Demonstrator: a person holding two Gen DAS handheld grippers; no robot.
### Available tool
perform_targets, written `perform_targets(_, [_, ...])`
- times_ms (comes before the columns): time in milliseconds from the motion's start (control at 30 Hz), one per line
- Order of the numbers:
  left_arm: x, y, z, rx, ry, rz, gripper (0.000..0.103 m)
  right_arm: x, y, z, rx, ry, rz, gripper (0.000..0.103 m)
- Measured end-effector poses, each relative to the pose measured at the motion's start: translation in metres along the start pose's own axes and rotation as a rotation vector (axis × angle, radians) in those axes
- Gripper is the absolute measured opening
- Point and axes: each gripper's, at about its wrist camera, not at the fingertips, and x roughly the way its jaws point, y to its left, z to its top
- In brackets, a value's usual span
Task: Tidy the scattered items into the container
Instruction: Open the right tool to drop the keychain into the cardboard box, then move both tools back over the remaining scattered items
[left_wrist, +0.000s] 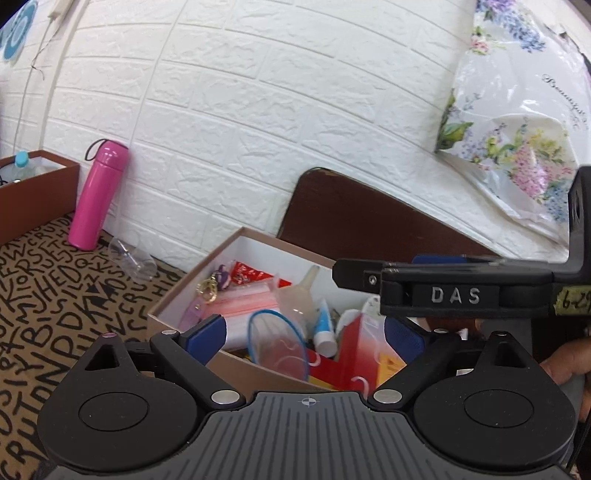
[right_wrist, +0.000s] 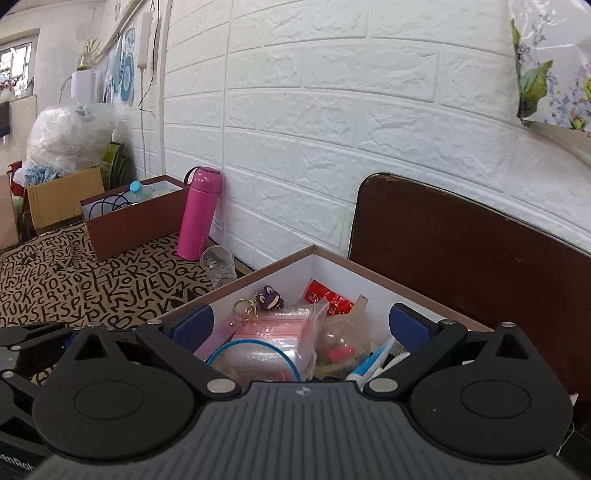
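A brown box with a white inside (left_wrist: 192, 280) (right_wrist: 332, 266) stands on the lettered cloth. It holds pink-striped zip bags (left_wrist: 251, 299) (right_wrist: 277, 325), a blue-rimmed clear pouch (left_wrist: 277, 343) (right_wrist: 255, 358), a purple keychain (right_wrist: 271, 297), a red packet (right_wrist: 328, 295), a blue-and-white tube (left_wrist: 325, 328) and a red carton (left_wrist: 354, 347). My left gripper (left_wrist: 304, 338) hangs open over the box's near side, with nothing between its pads. My right gripper (right_wrist: 301, 325) is open too, above the box's near rim and empty. Its black housing (left_wrist: 458, 295) crosses the left wrist view on the right.
A pink flask (left_wrist: 98, 195) (right_wrist: 199, 214) stands by the white brick wall, with a clear glass (left_wrist: 135, 258) (right_wrist: 219, 266) beside it. A second brown box (right_wrist: 136, 221) sits further left. A dark brown board (right_wrist: 461, 251) rises behind the box. A hand (left_wrist: 565, 362) holds the right gripper.
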Motion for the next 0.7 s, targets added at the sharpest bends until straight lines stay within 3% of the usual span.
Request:
perform_targets(200, [-0.019,-0.029,-0.028,0.028,0.007,-0.044,0.101,-0.049,-0.02,-0.046,0.196,-0.039,0.025,0.103])
perform_targets(367, [-0.017,-0.06,-0.066,0.035,0.102,-0.098,0.103,-0.085,-0.049,-0.099,0.427,-0.003,0.008,0.103])
perform_targets(467, [-0.008,-0.08,-0.09,0.046,0.175,-0.131,0.103,-0.11,-0.067,-0.136,0.584,0.029,-0.08,0.103])
perform_targets(600, [0.009,-0.104,-0.121,0.057,0.28,-0.111,0.103,-0.15,-0.091,-0.185,0.766,0.037,-0.291,0.103])
perform_targets(700, [0.018,-0.119,-0.14,0.085,0.327,-0.094,0.103,-0.173,-0.109,-0.216,0.821,0.06,-0.352,0.103])
